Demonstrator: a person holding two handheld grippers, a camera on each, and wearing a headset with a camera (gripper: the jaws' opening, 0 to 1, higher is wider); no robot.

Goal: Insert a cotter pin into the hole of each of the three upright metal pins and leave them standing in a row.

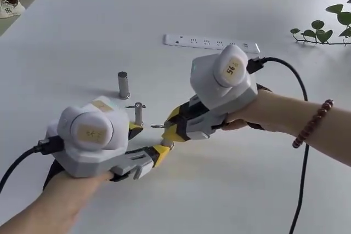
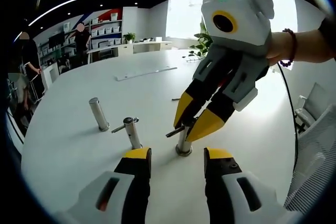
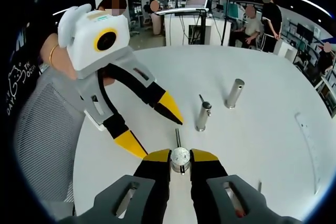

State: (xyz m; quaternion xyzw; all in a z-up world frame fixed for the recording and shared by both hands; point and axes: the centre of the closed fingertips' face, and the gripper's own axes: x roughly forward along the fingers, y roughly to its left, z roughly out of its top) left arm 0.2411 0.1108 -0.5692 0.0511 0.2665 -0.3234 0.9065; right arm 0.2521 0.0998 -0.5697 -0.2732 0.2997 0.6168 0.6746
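Steel cotter pin (image 2: 171,132), light, thin and likely slippery, sits pinched in the right gripper (image 2: 184,130) at the nearest upright pin (image 2: 183,145); best held by its head. Left gripper (image 2: 178,153) gapes wide.

A white round table (image 1: 109,15) stands in a bright room with shelves (image 2: 105,27) and windows (image 2: 184,11).
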